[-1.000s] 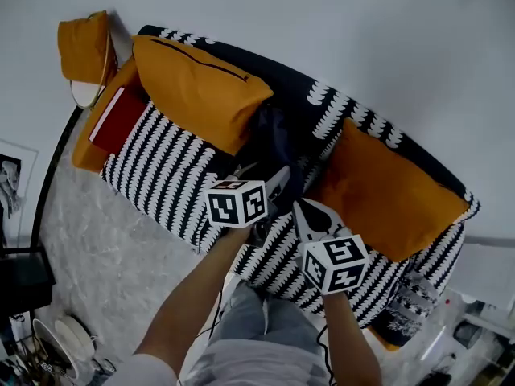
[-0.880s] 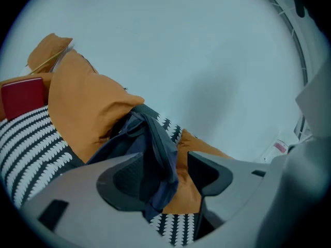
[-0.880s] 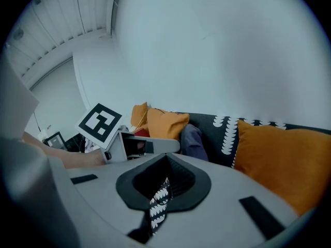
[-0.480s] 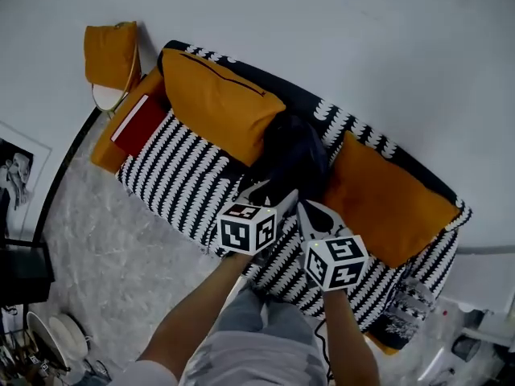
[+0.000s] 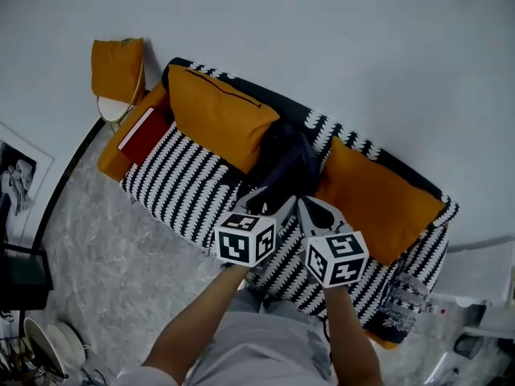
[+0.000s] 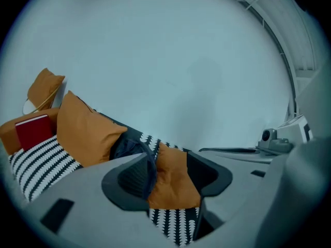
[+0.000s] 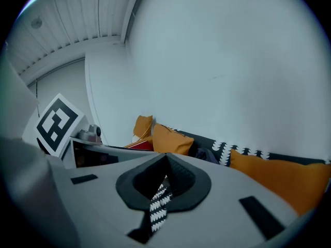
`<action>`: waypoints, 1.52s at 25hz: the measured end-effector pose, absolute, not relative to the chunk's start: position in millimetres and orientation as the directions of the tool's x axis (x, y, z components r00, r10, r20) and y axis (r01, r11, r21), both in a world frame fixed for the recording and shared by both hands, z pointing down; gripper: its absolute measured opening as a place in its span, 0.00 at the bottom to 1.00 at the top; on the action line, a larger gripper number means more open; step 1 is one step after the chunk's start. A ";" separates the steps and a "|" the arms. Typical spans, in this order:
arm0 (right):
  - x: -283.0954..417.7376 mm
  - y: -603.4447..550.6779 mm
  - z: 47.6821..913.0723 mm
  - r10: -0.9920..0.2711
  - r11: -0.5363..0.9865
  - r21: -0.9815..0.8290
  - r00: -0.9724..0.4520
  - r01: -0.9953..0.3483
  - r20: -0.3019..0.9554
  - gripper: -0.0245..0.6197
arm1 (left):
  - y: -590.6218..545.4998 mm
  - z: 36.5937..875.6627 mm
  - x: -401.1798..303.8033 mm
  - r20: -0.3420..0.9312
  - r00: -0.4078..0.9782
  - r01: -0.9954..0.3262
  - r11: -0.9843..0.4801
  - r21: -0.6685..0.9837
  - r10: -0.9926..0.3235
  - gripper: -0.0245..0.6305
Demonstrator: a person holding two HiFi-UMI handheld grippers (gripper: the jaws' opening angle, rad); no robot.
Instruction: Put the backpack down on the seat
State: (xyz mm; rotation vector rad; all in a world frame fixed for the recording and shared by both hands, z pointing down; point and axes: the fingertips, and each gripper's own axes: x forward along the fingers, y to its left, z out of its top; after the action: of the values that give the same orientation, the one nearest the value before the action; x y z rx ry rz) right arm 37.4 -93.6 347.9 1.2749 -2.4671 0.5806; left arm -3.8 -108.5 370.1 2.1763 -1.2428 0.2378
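- The dark backpack (image 5: pixel 286 161) is sitting on the striped sofa seat (image 5: pixel 173 175) between orange cushions (image 5: pixel 217 115), its long axis leaning up the backrest.
- It is lying just ahead of the left gripper (image 5: pixel 269 202), whose jaws are gaping empty.
- The right gripper (image 5: pixel 312 213) is pinching closed on nothing.

The backpack (image 5: pixel 288 163) sits on the sofa (image 5: pixel 173 179) against the backrest, between the left cushion (image 5: pixel 217 115) and the right cushion (image 5: pixel 374 199). A book (image 5: pixel 143 133) lies at the sofa's left end. A third cushion (image 5: pixel 117 67) rests just beyond that end, against the wall.
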 end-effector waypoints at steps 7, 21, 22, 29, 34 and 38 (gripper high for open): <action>37.6 -89.2 313.0 -0.732 0.525 -0.178 -0.548 -0.832 0.405 0.04 | -95.2 333.4 1.6 0.418 0.535 -0.844 -0.437 0.312 -0.735 0.37; 43.3 -86.3 294.0 -0.738 0.554 -0.117 -0.551 -0.824 0.389 0.04 | -98.0 305.7 6.5 0.376 0.509 -0.860 -0.445 0.249 -0.774 0.05; 43.2 -86.5 294.6 -0.739 0.553 -0.119 -0.551 -0.825 0.388 0.04 | -98.1 306.3 6.9 0.376 0.510 -0.860 -0.446 0.248 -0.774 0.05; 44.5 -86.3 294.3 -0.742 0.547 -0.120 -0.547 -0.828 0.387 0.04 | -96.6 309.1 12.8 0.381 0.520 -0.854 -0.454 0.253 -0.764 0.05; 47.6 -88.7 294.0 -0.746 0.542 -0.120 -0.541 -0.832 0.388 0.04 | -98.6 309.9 16.7 0.386 0.525 -0.851 -0.459 0.255 -0.759 0.04; 49.0 -89.8 294.8 -0.746 0.542 -0.120 -0.542 -0.832 0.388 0.04 | -100.4 310.8 18.8 0.387 0.525 -0.851 -0.459 0.256 -0.758 0.05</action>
State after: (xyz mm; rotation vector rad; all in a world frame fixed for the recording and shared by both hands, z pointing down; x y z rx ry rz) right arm 49.0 -89.8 294.8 1.3110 -2.4913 0.4217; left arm 18.8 -100.4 310.8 2.3526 -1.3185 0.3038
